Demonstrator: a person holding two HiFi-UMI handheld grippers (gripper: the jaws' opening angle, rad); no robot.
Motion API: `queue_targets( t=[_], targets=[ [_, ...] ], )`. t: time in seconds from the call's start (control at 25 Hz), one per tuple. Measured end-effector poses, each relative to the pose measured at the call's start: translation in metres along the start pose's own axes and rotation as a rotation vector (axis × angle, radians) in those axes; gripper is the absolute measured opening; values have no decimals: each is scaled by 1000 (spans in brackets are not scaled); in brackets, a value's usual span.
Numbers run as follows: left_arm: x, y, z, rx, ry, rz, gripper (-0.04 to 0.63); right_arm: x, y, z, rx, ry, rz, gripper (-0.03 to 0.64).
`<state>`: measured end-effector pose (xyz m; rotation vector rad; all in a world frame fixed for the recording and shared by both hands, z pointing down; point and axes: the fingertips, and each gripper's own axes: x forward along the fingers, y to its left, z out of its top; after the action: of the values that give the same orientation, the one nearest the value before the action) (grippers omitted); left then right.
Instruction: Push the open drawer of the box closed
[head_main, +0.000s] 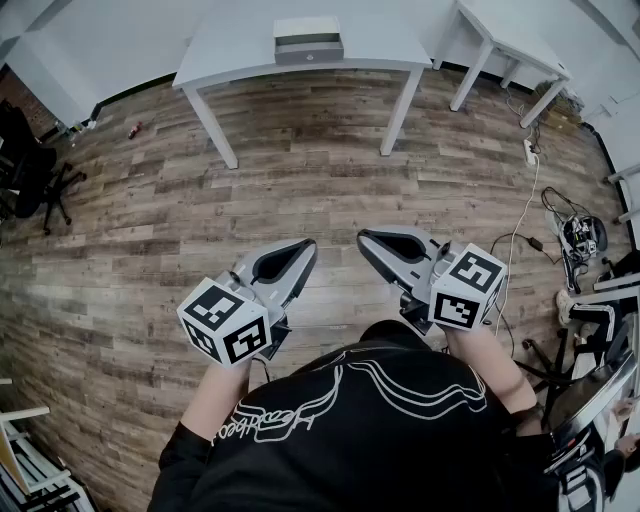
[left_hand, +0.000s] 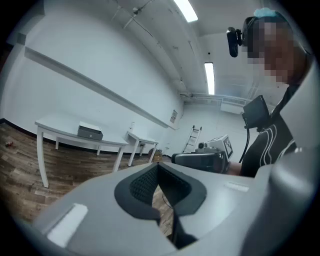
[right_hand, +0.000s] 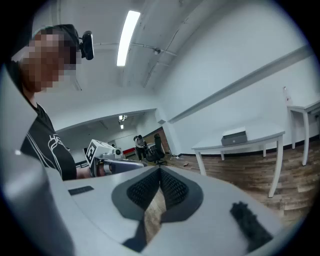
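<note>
Head view, grippers: I hold my left gripper (head_main: 310, 246) and right gripper (head_main: 364, 237) close in front of my chest, side by side and apart, both aimed forward over the wood floor (head_main: 300, 170); I judge this a carrying pose, since nothing is within reach
Head view, box: the box (head_main: 308, 40) sits on the white table (head_main: 240, 55) well away from me, near the table's far edge
Head view, box axis: its long side runs left to right along the table, and its grey front face looks toward me, so I judge the drawer opens my way and the push must go away from me; how far the drawer stands out is too small to tell
Left gripper view, jaws: my left jaws meet at their tips with nothing between them, only floor showing through the gap lower down
Left gripper view, box: the box (left_hand: 90, 132) is small on the table, far off to the left of my jaw line, grey front turned this way
Right gripper view, jaws: my right jaws are also together at the tips and empty; closed tips make a blunt end for pushing, I judge
Right gripper view, box: the box (right_hand: 234, 137) rests on the table to the right of my jaw line, well apart from me, so I have to get near it first
</note>
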<state>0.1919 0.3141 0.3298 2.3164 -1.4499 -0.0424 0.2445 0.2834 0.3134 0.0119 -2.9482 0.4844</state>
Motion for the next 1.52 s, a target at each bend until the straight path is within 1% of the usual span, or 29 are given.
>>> queue_targets(
  t=[0.16,0.24,0.4,0.52,0.6,0.72,0.84,0.96,1.08,1.16,1.36,1.52],
  targets=[
    [-7,11,-2,-20,-9,31,5,10,-6,-14,27,23,25,5],
    [-9,30,2,-39,-18,43,5,28,-17,-16,43,29,35,5],
    [1,77,10,-50,1,87,5,67,-51,-11,59,46,59,5],
    [18,118,17,-74,8,111,5,97,-89,-4,71,58,66,5],
    [34,150,22,-83,29,120,5,119,-118,3,81,60,70,5],
    [63,203,37,-70,64,136,5,155,-169,14,84,68,66,5],
    [95,258,63,-56,86,145,5,191,-223,37,85,59,56,5],
    [124,302,92,-27,94,149,5,221,-265,62,61,53,46,5],
    [145,331,116,-10,86,139,5,241,-297,88,24,49,16,5],
    [156,343,123,-5,92,121,5,248,-314,100,14,37,-12,5],
    [182,376,134,3,108,70,5,259,-353,105,40,18,-76,5],
    [209,418,142,4,140,20,5,273,-394,112,58,6,-152,5]
  ],
)
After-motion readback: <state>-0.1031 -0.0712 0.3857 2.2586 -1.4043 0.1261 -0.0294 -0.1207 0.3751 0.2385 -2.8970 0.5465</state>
